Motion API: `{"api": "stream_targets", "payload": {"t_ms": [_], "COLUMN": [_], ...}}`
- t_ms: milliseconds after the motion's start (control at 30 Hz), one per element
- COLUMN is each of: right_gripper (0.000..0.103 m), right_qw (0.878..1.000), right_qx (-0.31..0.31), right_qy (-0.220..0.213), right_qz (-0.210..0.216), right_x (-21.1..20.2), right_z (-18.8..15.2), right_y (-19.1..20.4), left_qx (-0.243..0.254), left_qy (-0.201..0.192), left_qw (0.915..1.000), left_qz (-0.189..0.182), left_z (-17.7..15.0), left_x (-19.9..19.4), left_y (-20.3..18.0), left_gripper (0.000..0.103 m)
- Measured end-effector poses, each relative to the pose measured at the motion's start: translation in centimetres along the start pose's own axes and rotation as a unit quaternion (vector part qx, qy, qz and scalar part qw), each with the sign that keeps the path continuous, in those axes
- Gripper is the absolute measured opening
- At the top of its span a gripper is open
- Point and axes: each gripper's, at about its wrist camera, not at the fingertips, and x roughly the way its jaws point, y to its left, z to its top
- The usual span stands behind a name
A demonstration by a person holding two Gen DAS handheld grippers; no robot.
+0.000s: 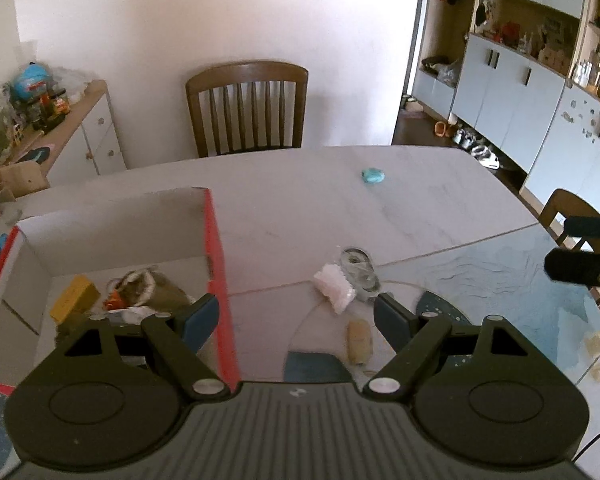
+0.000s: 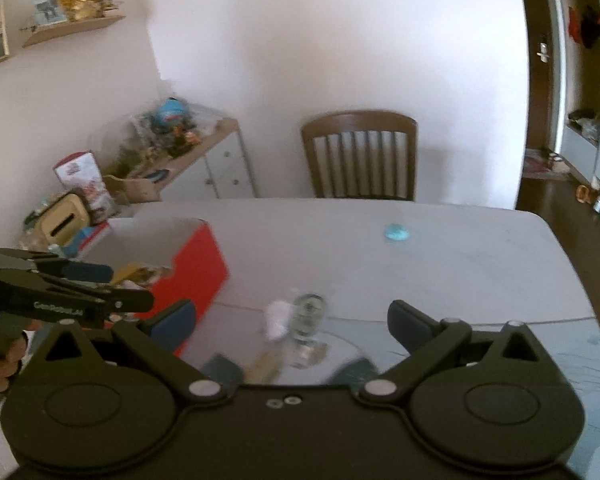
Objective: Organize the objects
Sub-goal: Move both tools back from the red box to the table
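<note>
Both claws over near edge of worktop (image 1: 284, 200), pointing down and forward. Left claw (image 1: 296, 314) wide, nothing between the pads; right claw (image 2: 292, 324) wide too, also empty. Just beyond them a loose cluster remains out: one small beige piece (image 1: 359, 340) nearest, one white ribbed wad (image 1: 334, 286) touching one clear glass jar (image 1: 358, 274) lying behind it. Left of the cluster stands one open red-sided box (image 1: 216, 264), already holding one yellow block (image 1: 75, 294) and a jumble of other bits I cannot count. Far off on the right, well apart from the rest, one turquoise item (image 1: 373, 176). One wooden chair (image 1: 247, 106) at the far edge. Judgement: step in hand is the next pick from the cluster. Do it well by taking the beige piece first, since it lies free, closing squarely across its short side; the wad and jar touch, so separate the approach or the jar may roll. Carry over the red wall, release low inside.
</note>
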Motion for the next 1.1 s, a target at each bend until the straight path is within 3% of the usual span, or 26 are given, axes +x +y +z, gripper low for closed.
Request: {"api": "stream_targets", "payload": {"t_ms": [500, 800, 1100], "right_gripper": [0.101, 0.101, 0.1], "right_qw": [0.999, 0.999, 0.999], "right_qx": [-0.004, -0.026, -0.026], "right_qy": [0.018, 0.024, 0.041], "right_qz": [-0.033, -0.027, -0.024], "right_x": [2.4, 8.9, 18.0], "right_z": [1.3, 5.7, 6.4], "right_y": [-8.6, -11.0, -12.5], "left_qx": [0.009, -0.006, -0.006], "left_qy": [0.022, 0.022, 0.038], "left_qw": [0.9992, 0.998, 0.9958], "left_qz": [0.031, 0.059, 0.083], "left_z": [-2.1, -3.2, -4.3], "left_x": [7.0, 9.6, 12.1], "left_y": [-5.6, -6.1, -6.5], "left_gripper": [0.085, 0.085, 0.085]}}
